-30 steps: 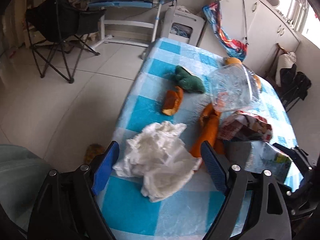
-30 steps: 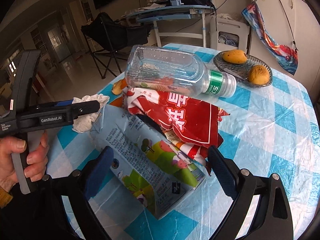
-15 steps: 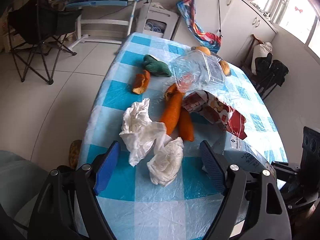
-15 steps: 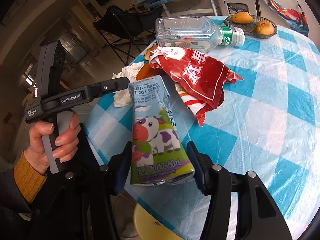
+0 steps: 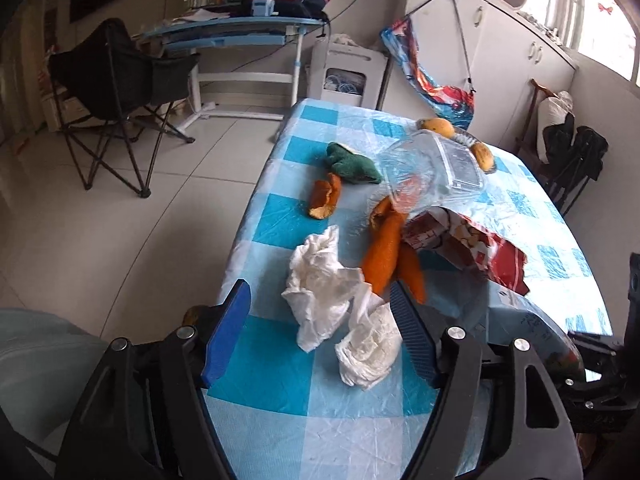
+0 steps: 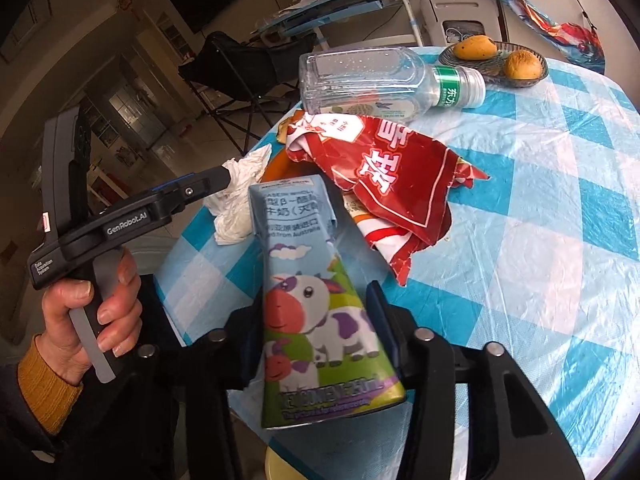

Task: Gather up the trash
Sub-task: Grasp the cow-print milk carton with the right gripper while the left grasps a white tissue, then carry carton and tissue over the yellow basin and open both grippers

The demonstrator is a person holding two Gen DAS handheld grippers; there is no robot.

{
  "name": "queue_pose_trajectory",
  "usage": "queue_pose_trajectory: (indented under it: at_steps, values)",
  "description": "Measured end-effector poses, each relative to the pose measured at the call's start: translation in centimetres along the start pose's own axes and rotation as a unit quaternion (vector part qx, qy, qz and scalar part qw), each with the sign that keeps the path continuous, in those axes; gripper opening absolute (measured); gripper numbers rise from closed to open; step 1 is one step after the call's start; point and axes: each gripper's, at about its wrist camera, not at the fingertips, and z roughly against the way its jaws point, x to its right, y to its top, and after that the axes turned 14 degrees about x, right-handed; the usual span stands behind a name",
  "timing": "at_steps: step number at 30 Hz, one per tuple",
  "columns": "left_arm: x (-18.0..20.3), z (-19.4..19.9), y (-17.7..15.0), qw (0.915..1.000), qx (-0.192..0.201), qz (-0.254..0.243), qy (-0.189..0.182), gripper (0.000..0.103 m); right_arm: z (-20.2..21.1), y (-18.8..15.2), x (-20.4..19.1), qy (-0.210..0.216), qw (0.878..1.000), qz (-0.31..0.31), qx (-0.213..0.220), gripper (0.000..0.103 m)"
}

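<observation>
A blue-checked plastic tablecloth [image 6: 540, 208] carries the litter. The right gripper [image 6: 320, 340] clamps the milk carton [image 6: 316, 292], lifted near the table's edge; best kept upright and squeezed lightly. The left gripper [image 5: 320, 328] hangs wide open over the crumpled tissues [image 5: 340, 304].

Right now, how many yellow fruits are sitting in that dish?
2: one fruit at the left of the dish, the other fruit at its right. None looks hidden.
</observation>
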Motion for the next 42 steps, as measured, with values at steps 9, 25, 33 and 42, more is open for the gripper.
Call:
queue_pose_trajectory:
  at_steps: [9,25,33,42]
  values:
    - [-1.8,-3.1,-0.2,0.9980,-0.027,0.058,-0.003,0.020,0.0,0.0,0.2,-0.001,1.000,-0.001,0.009,0.036]
    - [1.6,3.8,-0.5,0.9959,0.086,-0.027,0.009,0.015,2.5,-0.8,0.6,-0.003,0.999,-0.027,0.042,0.034]
    - [1.4,5.8,-1.5,0.9948,0.097,-0.028,0.013,0.015,2.9,-2.1,0.4,-0.021,0.998,-0.033,0.047,0.034]
    - [1.3,7.9,-2.7,0.9950,0.098,-0.007,-0.016,0.015,3.9,-2.7,-0.6,-0.018,0.997,-0.044,0.059,0.034]
